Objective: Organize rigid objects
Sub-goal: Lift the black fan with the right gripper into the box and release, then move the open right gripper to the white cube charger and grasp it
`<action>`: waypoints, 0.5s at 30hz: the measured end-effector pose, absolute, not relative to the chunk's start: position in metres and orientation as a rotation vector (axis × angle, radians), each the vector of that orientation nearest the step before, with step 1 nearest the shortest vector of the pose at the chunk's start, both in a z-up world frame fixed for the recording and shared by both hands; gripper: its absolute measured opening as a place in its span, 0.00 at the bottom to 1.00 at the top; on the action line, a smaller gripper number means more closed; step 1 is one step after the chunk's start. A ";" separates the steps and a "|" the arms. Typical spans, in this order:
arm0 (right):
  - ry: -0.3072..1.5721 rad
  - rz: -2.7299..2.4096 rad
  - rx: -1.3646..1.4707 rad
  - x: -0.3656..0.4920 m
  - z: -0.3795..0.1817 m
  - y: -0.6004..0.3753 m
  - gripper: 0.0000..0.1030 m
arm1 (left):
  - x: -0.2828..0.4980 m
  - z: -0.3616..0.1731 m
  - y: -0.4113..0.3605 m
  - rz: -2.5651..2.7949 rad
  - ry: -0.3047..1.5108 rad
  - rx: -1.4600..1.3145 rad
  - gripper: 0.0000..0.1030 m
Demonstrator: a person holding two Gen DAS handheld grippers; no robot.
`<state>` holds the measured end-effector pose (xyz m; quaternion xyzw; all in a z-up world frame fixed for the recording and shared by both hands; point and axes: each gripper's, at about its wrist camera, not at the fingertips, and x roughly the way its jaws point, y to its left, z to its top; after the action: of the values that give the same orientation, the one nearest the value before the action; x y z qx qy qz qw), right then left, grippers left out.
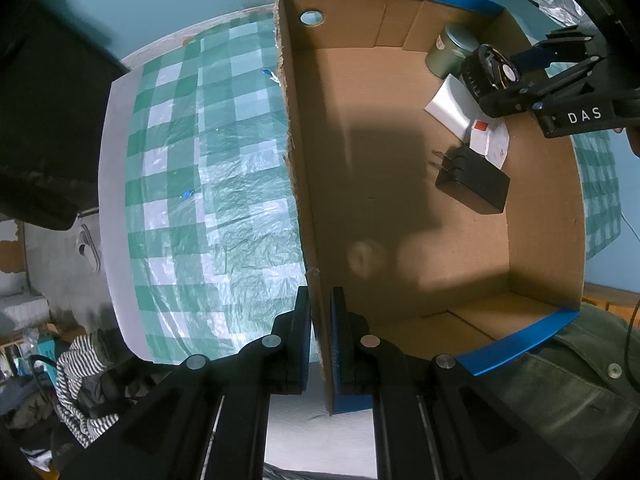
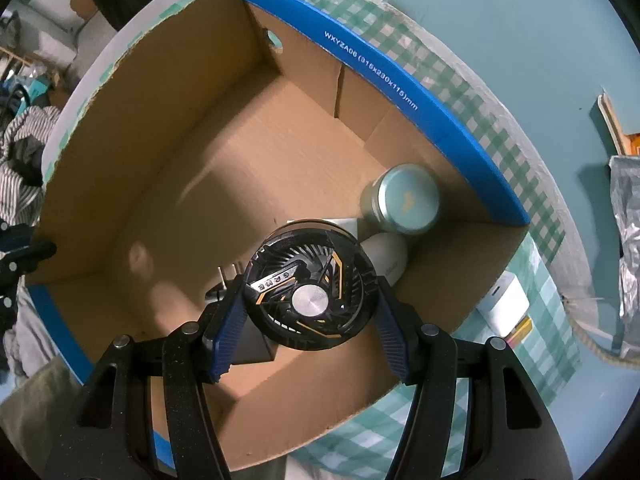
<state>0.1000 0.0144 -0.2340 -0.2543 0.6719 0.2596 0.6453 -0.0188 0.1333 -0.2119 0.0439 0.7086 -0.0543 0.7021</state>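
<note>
A green-checked cloth (image 1: pixel 208 184) covers the worktop, teal wall behind, clothes heaped beside it. An open box (image 1: pixel 400 208) stands on the cloth. The left gripper (image 1: pixel 320 344) clamps the box's near wall, one finger each side. The right gripper (image 2: pixel 308 312) hovers over the box's far corner, clenched on a round fan (image 2: pixel 308 284) above the charger (image 1: pixel 472 184), tin (image 2: pixel 400 200) and white packets (image 1: pixel 450 106).

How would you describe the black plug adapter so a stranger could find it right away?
Look inside the open cardboard box with blue edges. Near its right wall, the black plug adapter lies flat on the floor beside a white packet. It alone is a black block with metal prongs.
</note>
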 end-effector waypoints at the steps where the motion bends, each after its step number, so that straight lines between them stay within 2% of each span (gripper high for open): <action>1: 1.527 0.594 -0.576 0.099 -0.233 0.014 0.60 | -0.019 -0.212 0.133 -0.120 1.577 0.098 0.08; 15: 1.456 0.597 -0.519 0.102 -0.192 0.004 0.64 | -0.019 -0.212 0.133 -0.107 1.578 0.100 0.08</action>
<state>0.1017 0.0044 -0.1922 -0.2308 0.6475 0.2655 0.6760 -0.0187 0.1326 -0.2115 0.0447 0.7090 -0.0479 0.7022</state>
